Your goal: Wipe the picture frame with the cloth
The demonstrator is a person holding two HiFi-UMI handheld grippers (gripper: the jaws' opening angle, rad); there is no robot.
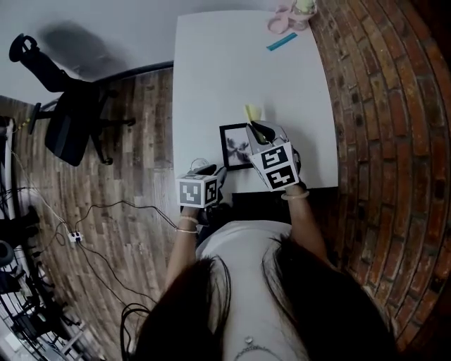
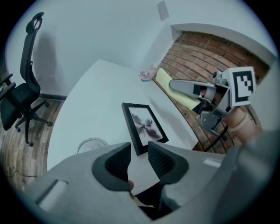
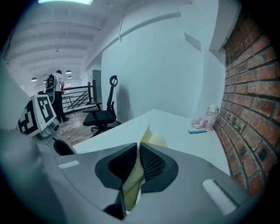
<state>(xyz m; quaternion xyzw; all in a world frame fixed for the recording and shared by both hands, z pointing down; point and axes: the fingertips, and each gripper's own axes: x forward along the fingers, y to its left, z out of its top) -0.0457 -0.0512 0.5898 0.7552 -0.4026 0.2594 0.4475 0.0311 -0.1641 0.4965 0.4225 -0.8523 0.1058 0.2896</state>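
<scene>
A black picture frame (image 1: 236,146) with a grey print lies flat on the white table (image 1: 232,70), near its front edge. My right gripper (image 1: 261,131) hovers just right of the frame, shut on a folded yellow cloth (image 1: 253,113) that sticks out past the jaws. In the right gripper view the cloth (image 3: 150,139) is pinched between the pads of that gripper (image 3: 138,149). My left gripper (image 2: 139,149) is open and empty, pointing down at the near end of the frame (image 2: 143,124). It also sees the right gripper (image 2: 186,87) and the cloth (image 2: 168,80).
A brick wall (image 1: 380,106) runs along the table's right side. A pink cloth (image 1: 280,21) and a teal item (image 1: 282,42) lie at the far end. A clear round disc (image 2: 92,144) sits left of the frame. A black office chair (image 1: 70,120) stands on the floor at left.
</scene>
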